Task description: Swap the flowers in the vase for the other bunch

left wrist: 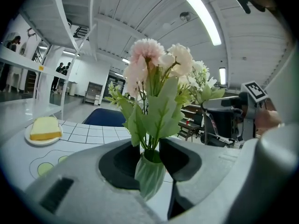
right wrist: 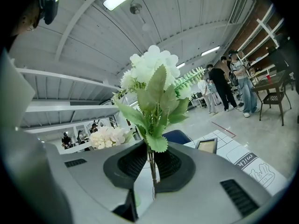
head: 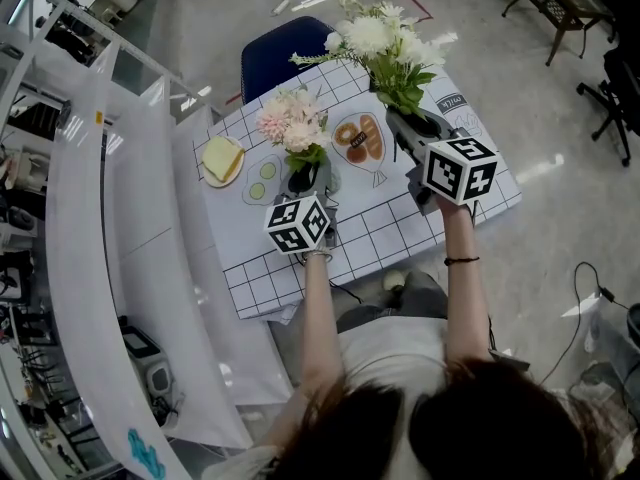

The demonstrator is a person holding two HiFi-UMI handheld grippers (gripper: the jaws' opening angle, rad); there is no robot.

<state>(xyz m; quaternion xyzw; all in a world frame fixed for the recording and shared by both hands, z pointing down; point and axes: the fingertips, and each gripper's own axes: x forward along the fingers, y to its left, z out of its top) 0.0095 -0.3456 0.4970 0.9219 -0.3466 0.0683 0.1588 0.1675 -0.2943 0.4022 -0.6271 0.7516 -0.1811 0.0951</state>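
Fingers (left wrist: pixel 119 160) of the left gripper (left wrist: pixel 150 158) are half closed, with both dark pads pressing on the upper body of the ribbed green vase (left wrist: pixel 150 176). The pink flowers (left wrist: pixel 147 55) stand upright in its mouth, stems and leaves rising between the pads. This view does not show whether the vase base rests on the table (left wrist: pixel 88 134). In the right gripper view, the right gripper (right wrist: pixel 152 164) is nearly closed, its pads (right wrist: pixel 133 162) pinching the thin stems of the white bunch (right wrist: pixel 154 73). That bunch stands upright above the jaws, clear of any container, and the pink flowers show in the background at the left. In the head view, the left gripper (head: pixel 305 180) sits low over the grid-patterned table with the pink flowers above it. The right gripper (head: pixel 415 126) holds the white bunch (head: pixel 380 38) near the table's far right corner, apart from the vase. A plate (head: pixel 222 158) with a yellow slab lies to the left. As I judge it, one bunch is in the vase and the other is out in hand, and these pictures cannot say which is the replacement. If the white bunch is the replacement, the pink flowers must still come out and the white ones go in. If the pink flowers are, only laying the white bunch down remains.
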